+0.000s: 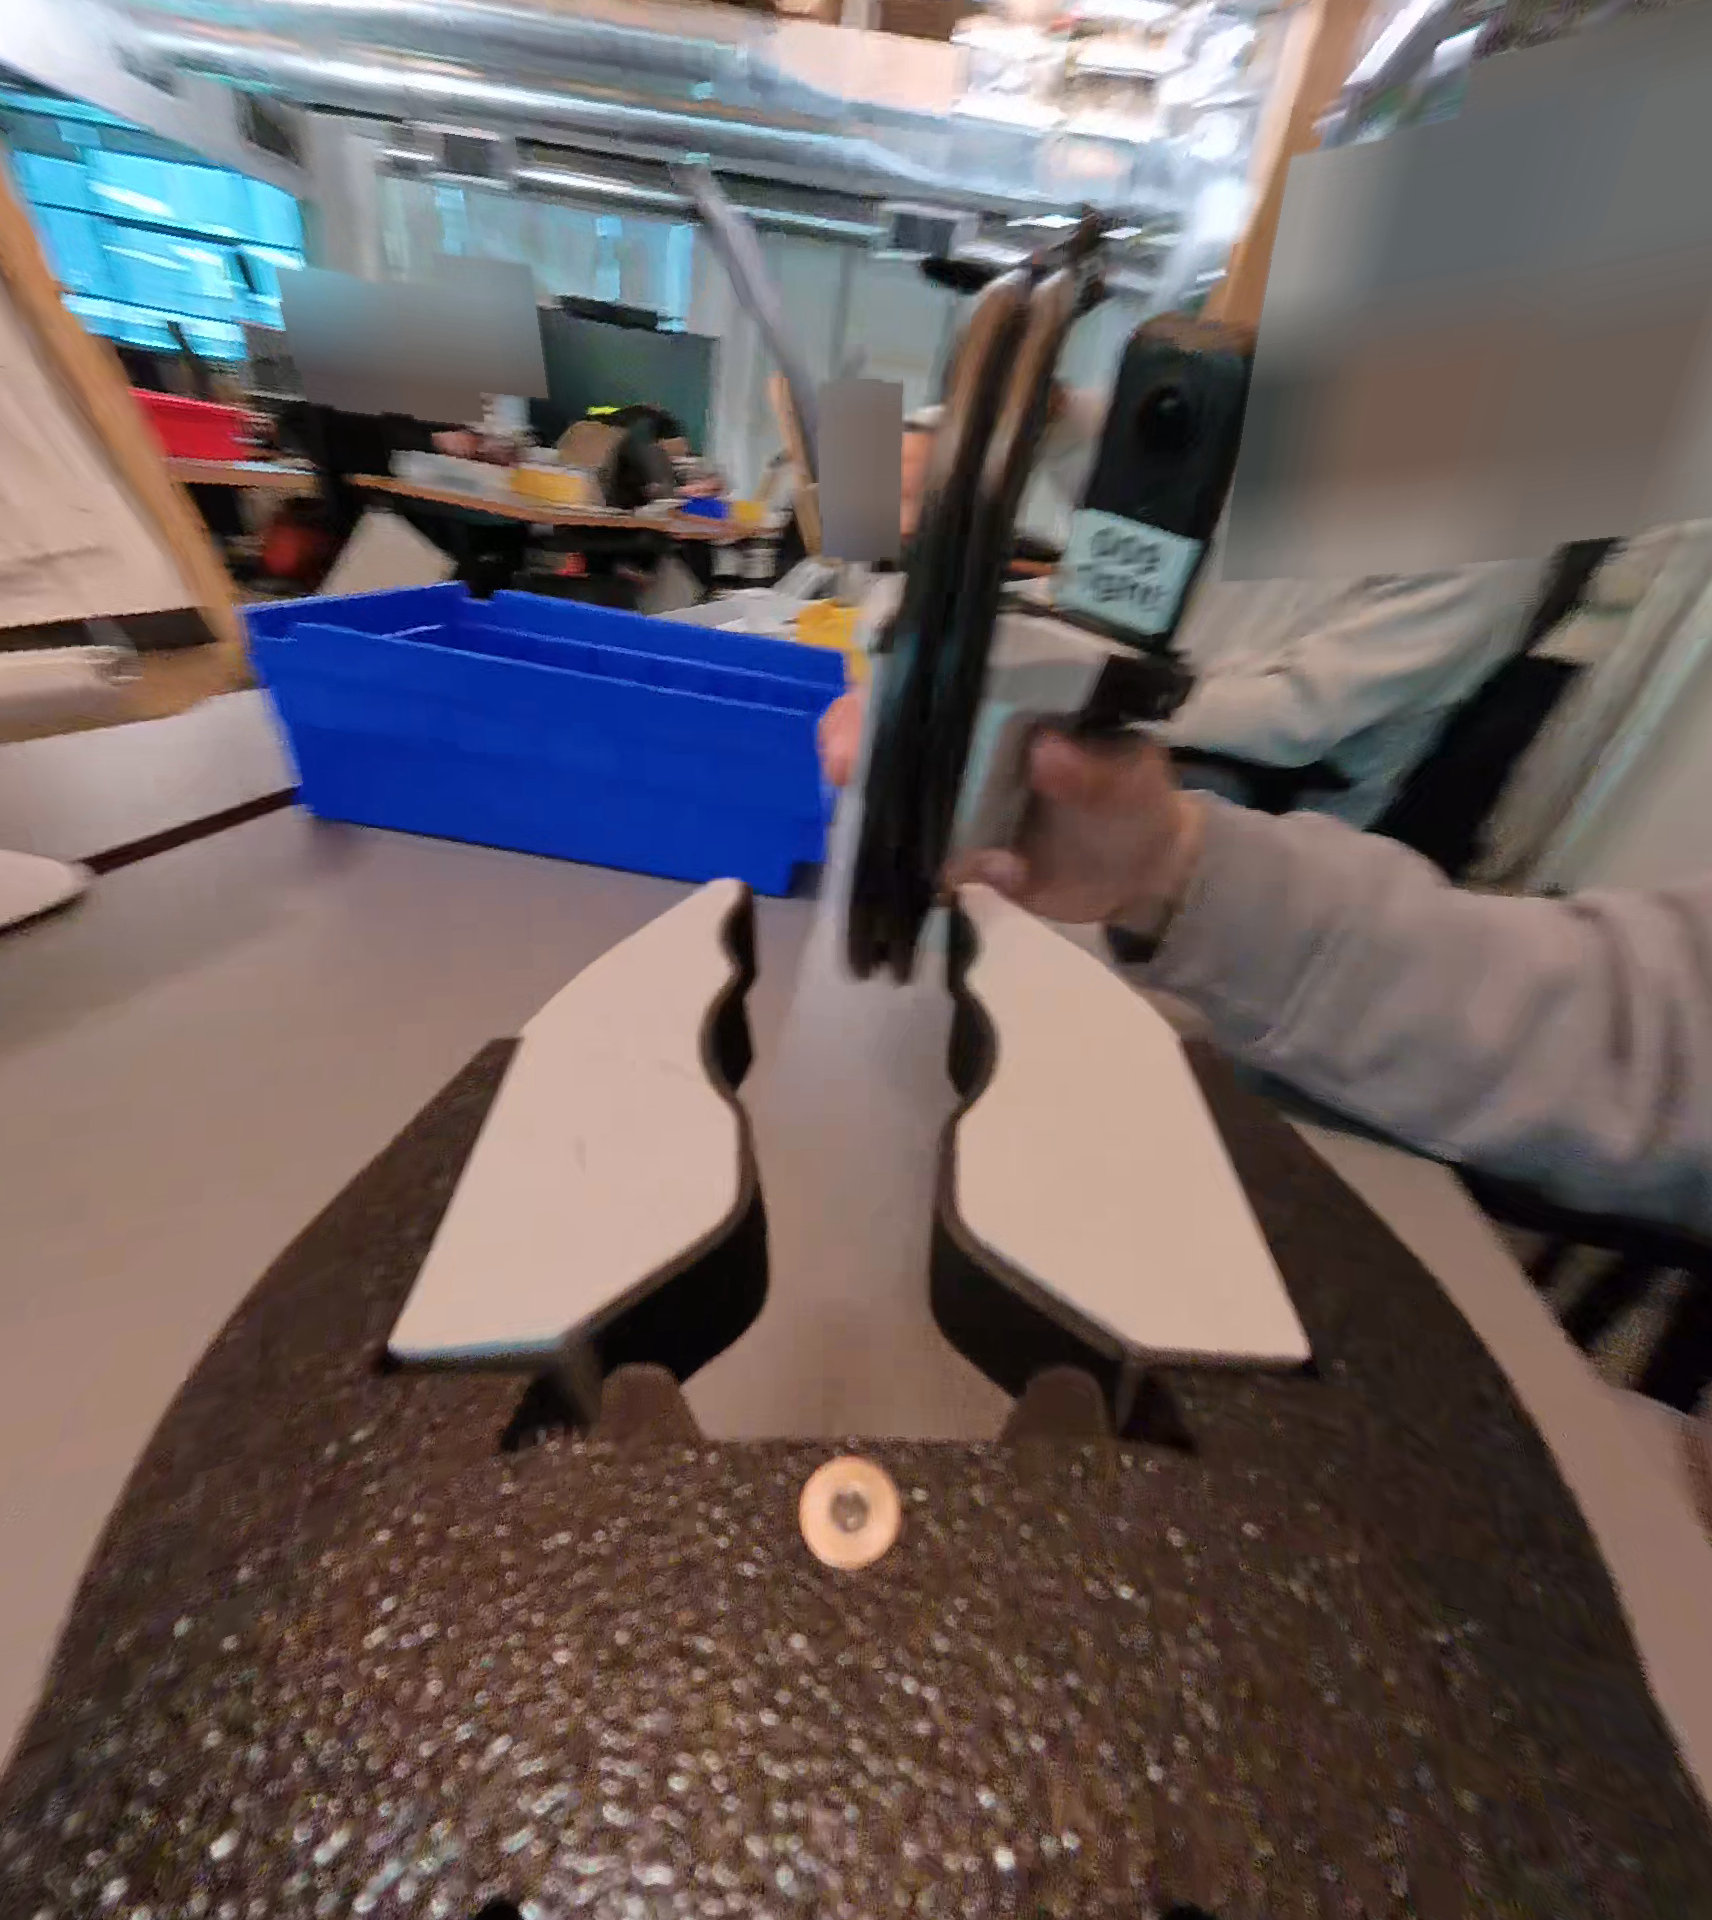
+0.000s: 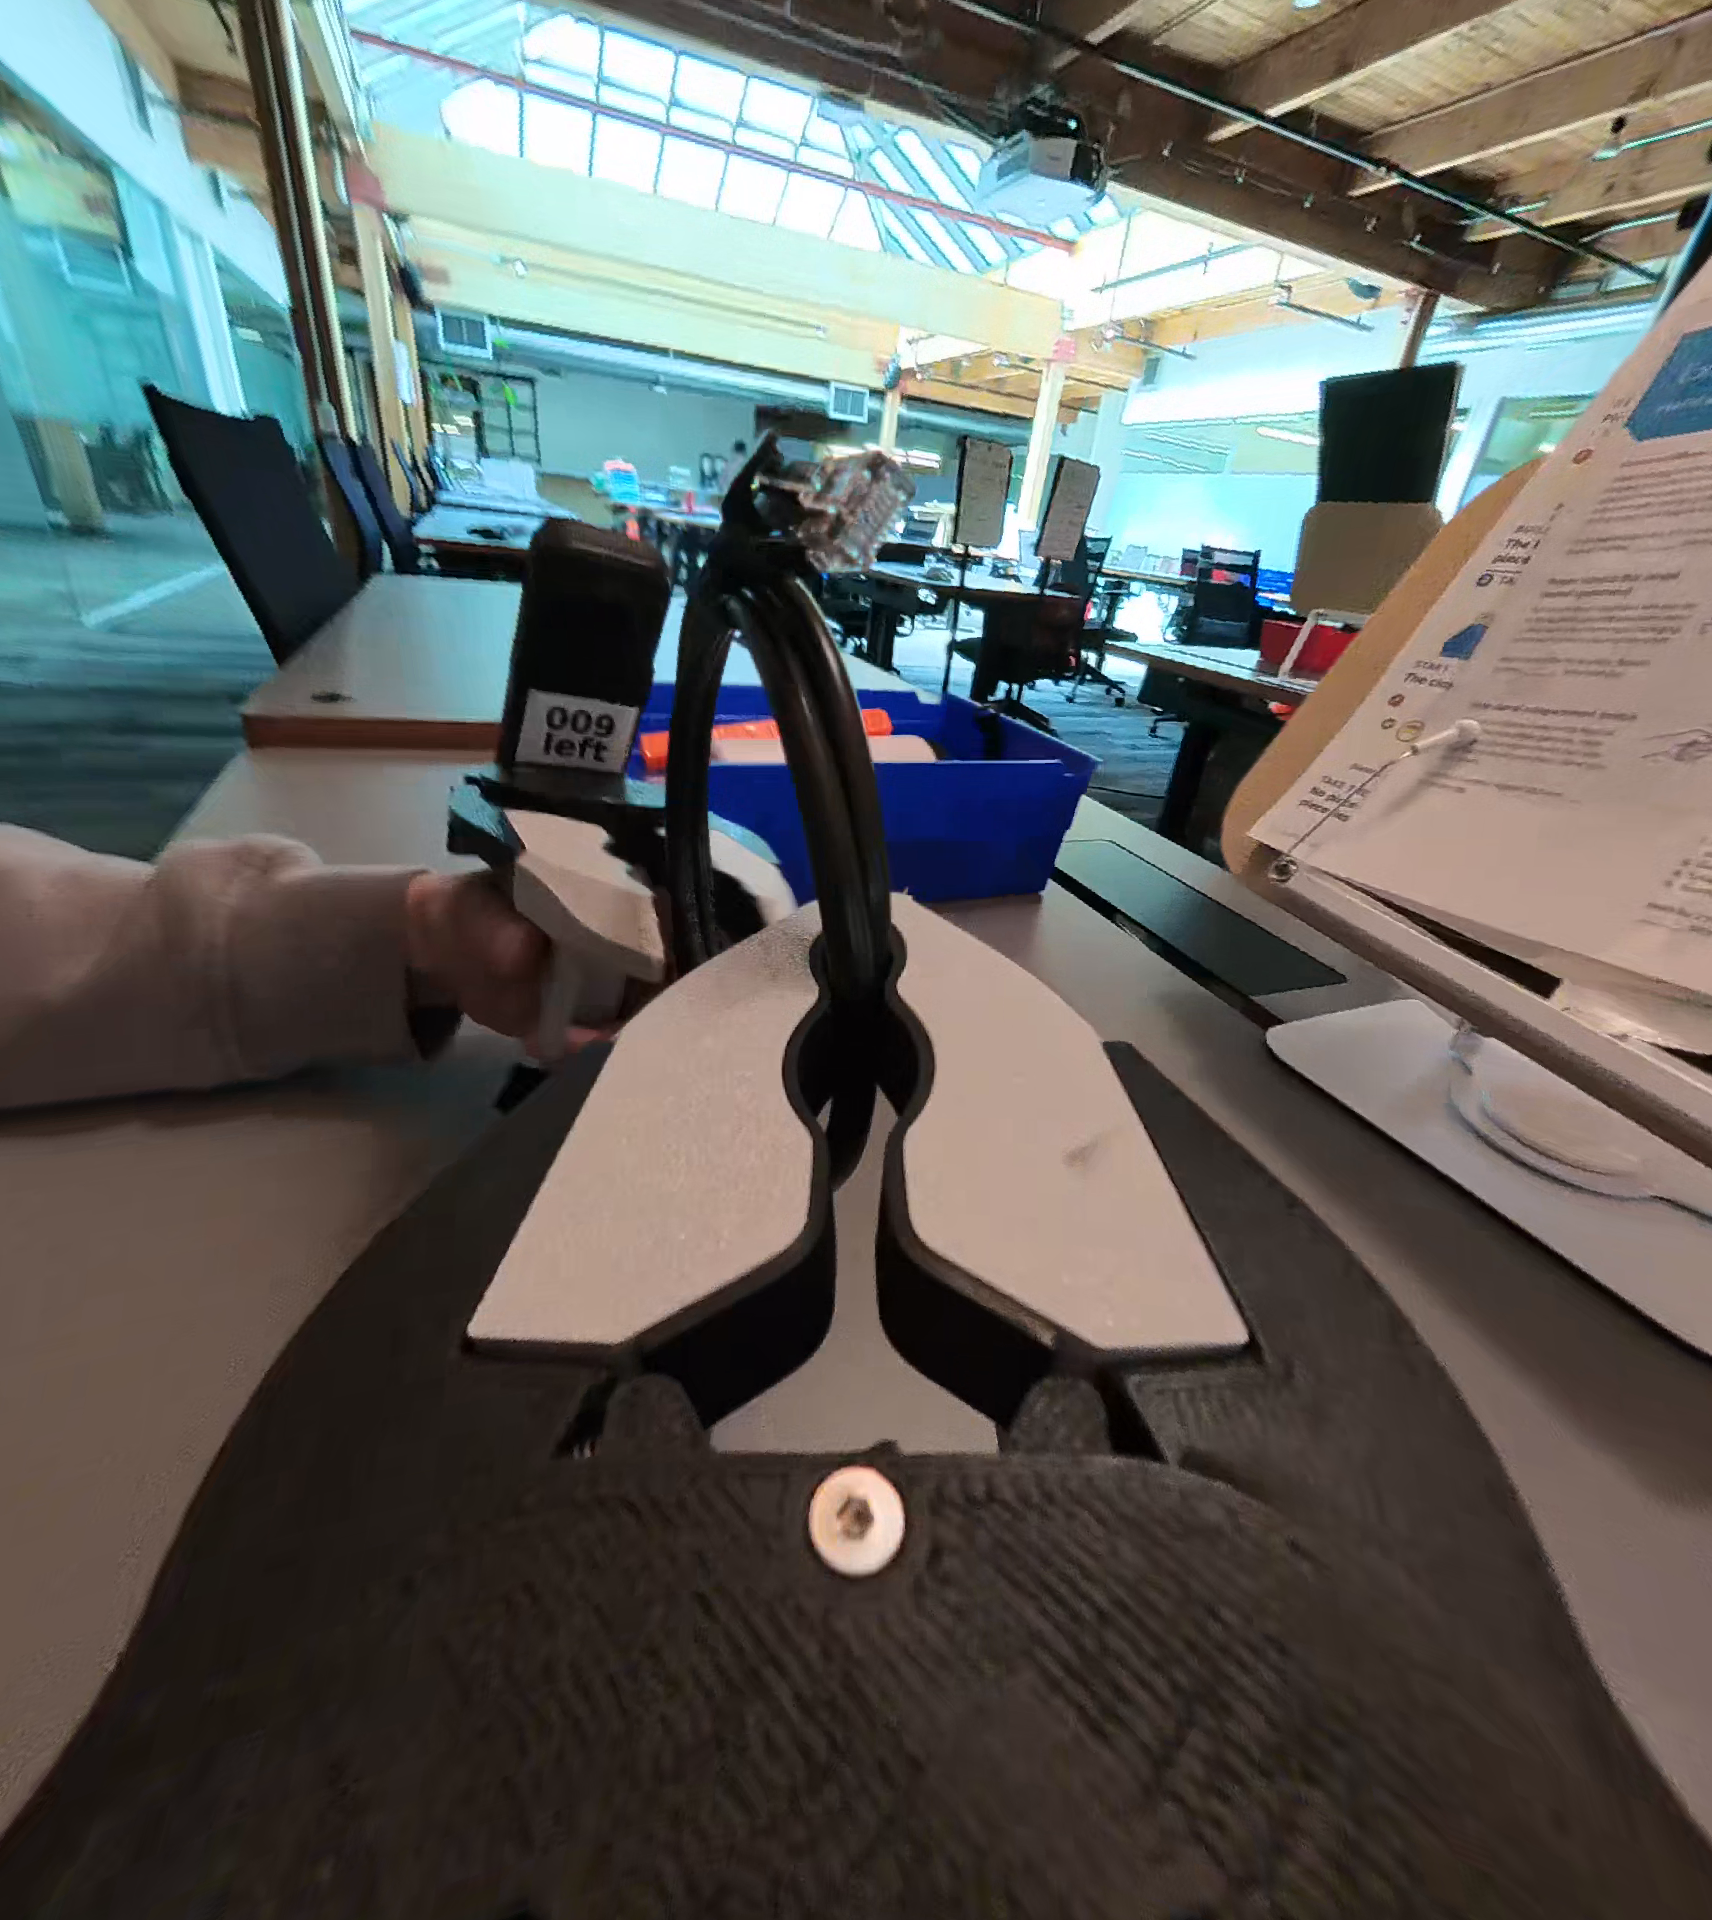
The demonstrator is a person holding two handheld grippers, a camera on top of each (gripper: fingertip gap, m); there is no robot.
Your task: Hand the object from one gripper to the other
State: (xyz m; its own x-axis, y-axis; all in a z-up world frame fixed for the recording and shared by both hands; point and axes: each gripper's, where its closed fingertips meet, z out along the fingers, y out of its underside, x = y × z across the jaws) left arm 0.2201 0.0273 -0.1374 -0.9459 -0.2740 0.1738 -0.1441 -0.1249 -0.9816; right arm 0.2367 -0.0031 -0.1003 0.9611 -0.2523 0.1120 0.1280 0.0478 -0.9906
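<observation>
A black coiled cable (image 2: 810,748) with clear plug ends at its top stands upright. My right gripper (image 2: 857,940) is shut on the coil's lower part, above the grey table (image 2: 156,1299). In the left wrist view the cable (image 1: 945,623) hangs blurred just past my left gripper (image 1: 857,914), its lower end level with the gap between the fingertips. My left gripper is open and empty. It also shows in the right wrist view (image 2: 696,904), close to the coil's left side. A hand (image 1: 1091,821) holds the right gripper's handle.
A blue bin (image 1: 540,727) stands on the table behind the grippers; in the right wrist view the bin (image 2: 945,821) holds orange and white items. A tilted document stand with printed sheets (image 2: 1558,727) fills the right side. A grey sleeve (image 1: 1454,1039) crosses from the right.
</observation>
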